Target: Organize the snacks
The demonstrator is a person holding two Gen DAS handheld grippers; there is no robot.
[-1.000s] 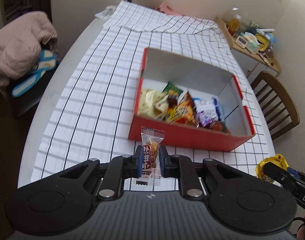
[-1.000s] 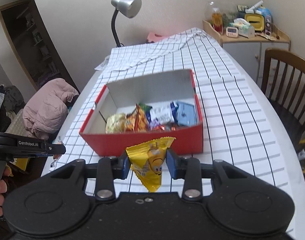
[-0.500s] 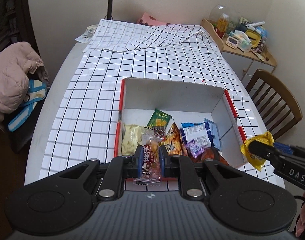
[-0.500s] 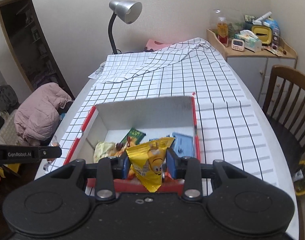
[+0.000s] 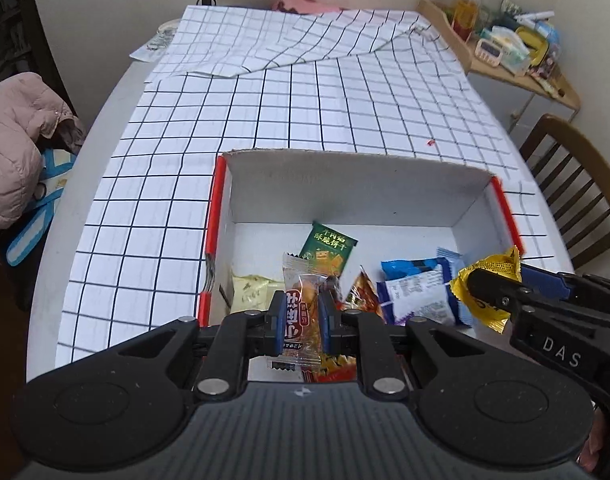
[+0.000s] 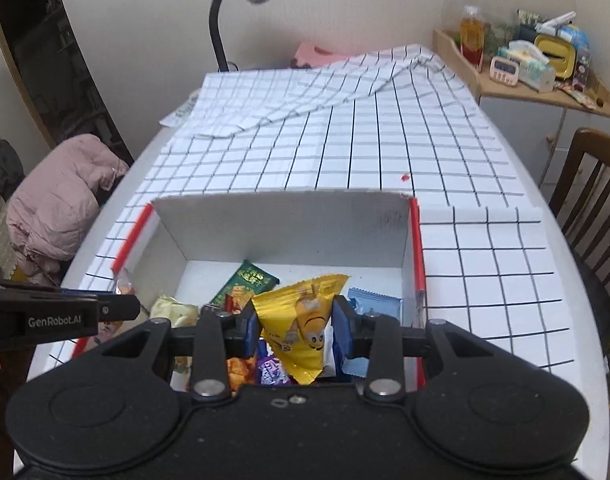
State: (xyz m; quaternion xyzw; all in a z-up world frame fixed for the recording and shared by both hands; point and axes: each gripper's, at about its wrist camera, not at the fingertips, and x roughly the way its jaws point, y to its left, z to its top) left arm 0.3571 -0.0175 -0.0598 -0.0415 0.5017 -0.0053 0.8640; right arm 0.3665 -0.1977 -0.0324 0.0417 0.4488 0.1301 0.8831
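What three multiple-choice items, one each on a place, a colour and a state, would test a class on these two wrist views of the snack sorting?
1. Where does the green snack packet lie?
A. inside the red cardboard box
B. on the checked tablecloth
C. on the wooden chair

2. What colour is the packet in the right gripper?
A. blue
B. yellow
C. green

3. How is the left gripper?
A. open, empty
B. shut on a clear-wrapped red-label snack
C. out of view

Answers: 1 A, it rests on the box floor. 2 B, the yellow packet sits between the pads. 3 B, the pads pinch the wrapper.
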